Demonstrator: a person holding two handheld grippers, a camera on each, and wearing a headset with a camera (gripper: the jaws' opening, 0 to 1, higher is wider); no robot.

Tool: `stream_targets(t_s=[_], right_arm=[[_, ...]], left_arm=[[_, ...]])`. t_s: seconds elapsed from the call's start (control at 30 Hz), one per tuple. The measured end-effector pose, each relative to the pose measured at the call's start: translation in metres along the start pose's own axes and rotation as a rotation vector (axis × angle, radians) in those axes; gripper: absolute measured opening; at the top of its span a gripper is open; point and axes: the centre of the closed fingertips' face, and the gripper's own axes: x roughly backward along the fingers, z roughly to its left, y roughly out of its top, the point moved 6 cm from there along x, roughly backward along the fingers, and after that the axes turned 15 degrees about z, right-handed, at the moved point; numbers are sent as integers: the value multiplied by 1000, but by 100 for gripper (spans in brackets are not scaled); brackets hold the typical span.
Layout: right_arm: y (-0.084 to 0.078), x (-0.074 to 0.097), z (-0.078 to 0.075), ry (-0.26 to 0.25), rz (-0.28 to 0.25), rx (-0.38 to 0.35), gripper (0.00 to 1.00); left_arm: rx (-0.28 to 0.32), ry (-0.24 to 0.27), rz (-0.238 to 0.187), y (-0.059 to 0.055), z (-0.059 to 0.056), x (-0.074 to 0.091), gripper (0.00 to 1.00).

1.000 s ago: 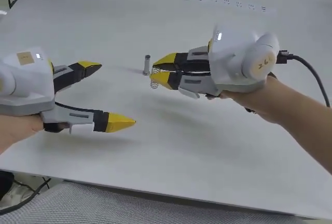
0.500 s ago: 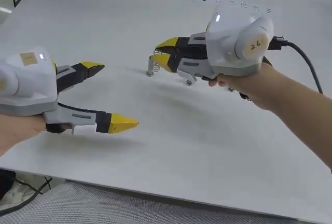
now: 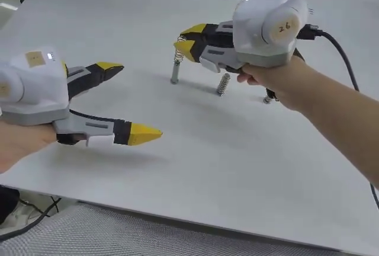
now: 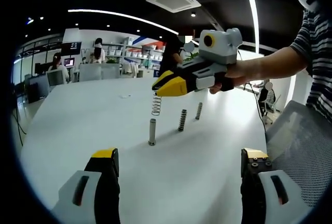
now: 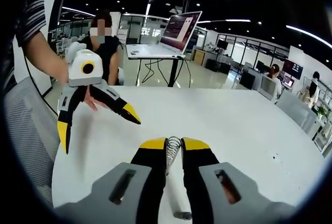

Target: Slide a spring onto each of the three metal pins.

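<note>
While the jaws of the right gripper [image 5: 174, 143] pinch a spring [image 4: 156, 105] near its top, it hangs over the one bare pin [image 4: 152, 131]; this looks the last threading, calling for a straight, centred lowering. Two neighbouring pins [image 4: 182, 120] already carry springs. The left gripper [image 3: 133, 99] hovers wide open, empty. Whether spring and pin tip touch is unclear.

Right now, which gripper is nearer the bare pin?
Right. The right gripper holds a spring just above the bare pin; the left gripper hangs open off to its side, apart.
</note>
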Motion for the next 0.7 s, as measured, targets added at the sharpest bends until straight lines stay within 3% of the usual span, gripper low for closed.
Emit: stream_targets(t_s=[0.27, 0.7], right_arm=[[-4, -3, -5, -13, -4, -43, 12], [-4, -8, -1, 6, 9, -50, 12]], left_arm=[[2, 0, 8, -2, -2, 0, 97], [8, 2, 22, -5, -1, 2, 97]])
